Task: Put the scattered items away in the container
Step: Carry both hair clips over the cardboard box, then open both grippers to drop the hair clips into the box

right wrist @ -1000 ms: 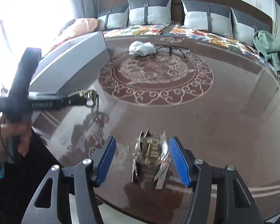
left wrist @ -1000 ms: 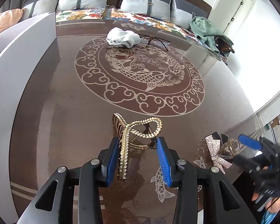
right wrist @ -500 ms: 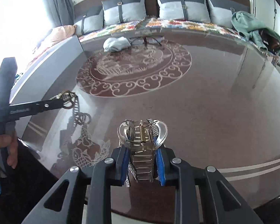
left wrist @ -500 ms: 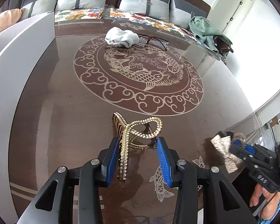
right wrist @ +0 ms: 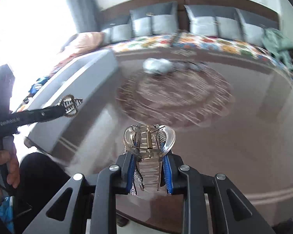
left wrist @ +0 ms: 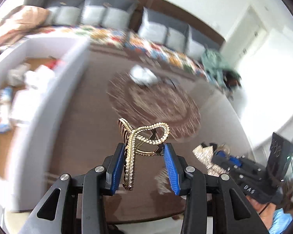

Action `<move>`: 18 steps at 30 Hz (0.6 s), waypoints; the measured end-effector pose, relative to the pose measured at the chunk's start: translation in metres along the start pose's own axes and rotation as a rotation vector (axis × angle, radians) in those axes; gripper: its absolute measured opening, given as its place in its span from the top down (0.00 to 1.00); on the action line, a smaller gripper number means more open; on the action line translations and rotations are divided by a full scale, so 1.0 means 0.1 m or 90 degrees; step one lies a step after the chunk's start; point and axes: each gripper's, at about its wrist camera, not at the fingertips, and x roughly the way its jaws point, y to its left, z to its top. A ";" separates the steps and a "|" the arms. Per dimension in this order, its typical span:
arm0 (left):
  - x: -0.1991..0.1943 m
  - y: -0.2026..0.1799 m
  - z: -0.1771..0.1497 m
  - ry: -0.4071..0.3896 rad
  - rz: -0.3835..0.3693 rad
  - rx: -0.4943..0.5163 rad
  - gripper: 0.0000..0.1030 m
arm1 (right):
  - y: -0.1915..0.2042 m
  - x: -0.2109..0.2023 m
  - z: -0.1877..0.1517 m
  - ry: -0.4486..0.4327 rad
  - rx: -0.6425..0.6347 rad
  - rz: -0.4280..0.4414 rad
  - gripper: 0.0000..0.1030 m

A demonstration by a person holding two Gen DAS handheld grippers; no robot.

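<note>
My left gripper [left wrist: 144,167] is shut on a gold pearl hair claw [left wrist: 140,142] and holds it lifted above the brown table [left wrist: 84,128]. My right gripper [right wrist: 149,172] is shut on a clear hair claw with a rhinestone bow [right wrist: 148,142], also lifted. The white open container [left wrist: 54,89] stands at the left with several items inside; it also shows in the right wrist view [right wrist: 78,89]. In the right wrist view the left gripper [right wrist: 70,107] hangs beside the container's wall. In the left wrist view the right gripper [left wrist: 220,156] is at the lower right.
A white cloth [left wrist: 143,76] and dark glasses [left wrist: 171,81] lie at the far side of the table. A sofa with grey cushions [right wrist: 185,23] runs behind. A green garment [left wrist: 216,66] lies at the right end. The view is motion-blurred.
Both grippers have risen from the table with their hair claws. The right gripper closed on its claw a second ago. The left view now looks over the container's wall.
</note>
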 end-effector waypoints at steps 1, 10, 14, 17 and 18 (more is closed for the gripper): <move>-0.16 0.16 0.06 -0.017 0.023 -0.009 0.61 | 0.16 0.03 0.09 -0.006 -0.013 0.020 0.75; -0.78 1.73 0.11 -0.037 0.205 -0.156 0.61 | 2.13 0.50 1.05 -0.055 -0.161 0.223 0.75; -0.68 2.11 0.04 -0.012 0.221 -0.193 0.61 | 2.88 1.00 1.24 -0.016 -0.227 0.272 0.75; -0.55 2.22 0.01 0.016 0.220 -0.194 0.61 | 3.16 1.42 1.22 0.034 -0.258 0.275 0.75; -0.51 2.23 0.01 0.024 0.222 -0.190 0.61 | 3.18 1.51 1.20 0.048 -0.265 0.274 0.74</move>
